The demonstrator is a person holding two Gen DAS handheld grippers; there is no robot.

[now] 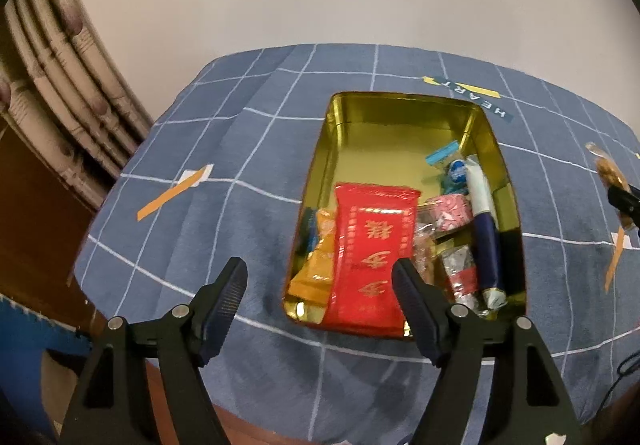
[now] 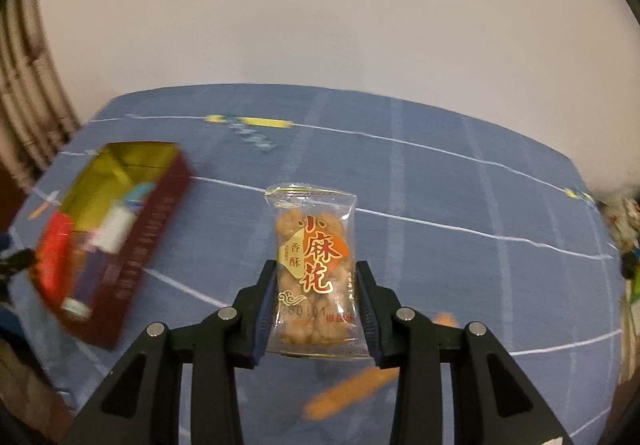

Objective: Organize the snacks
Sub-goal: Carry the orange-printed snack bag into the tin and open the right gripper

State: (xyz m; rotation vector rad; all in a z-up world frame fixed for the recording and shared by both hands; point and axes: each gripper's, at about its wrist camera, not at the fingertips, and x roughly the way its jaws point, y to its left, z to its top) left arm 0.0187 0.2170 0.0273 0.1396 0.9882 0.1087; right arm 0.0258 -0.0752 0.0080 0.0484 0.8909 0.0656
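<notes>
Gold metal lines the inside of the rectangular tin (image 1: 404, 133), which sits open on the blue grid-patterned tablecloth (image 1: 240, 213); from the right wrist view its outer wall is dark maroon. Its far half, toward twelve o'clock, is bare shiny floor. The near half is crowded: a flat red packet (image 1: 370, 253) with gold characters lies lengthwise at the six o'clock end, an orange wrapper (image 1: 316, 273) is wedged against the wall at its nine o'clock side, and toward three o'clock lie a pink patterned packet (image 1: 448, 211), a crinkled silver-and-red wrapper (image 1: 460, 273) and a long white-and-navy stick pack (image 1: 484, 229) along the wall. A small blue-and-white wrapper (image 1: 452, 169) rests beyond them, nearer the middle.

Over the tin's near edge the left gripper (image 1: 320, 281) hangs with its ribbed black fingers spread wide and nothing between them.

At the centre of its own view the right gripper (image 2: 316, 305) is clenched on a clear plastic snack bag (image 2: 312, 265), its pads pressing both long sides of the lower half. The bag is upright, holds pale fried twists and carries red and gold lettering; its crimped top edge stands free above the fingertips. It is held off the cloth, well apart from the tin at nine o'clock.

Open cloth stretches from twelve to three o'clock of the bag, its far edge meeting a plain pale wall (image 2: 320, 25).
</notes>
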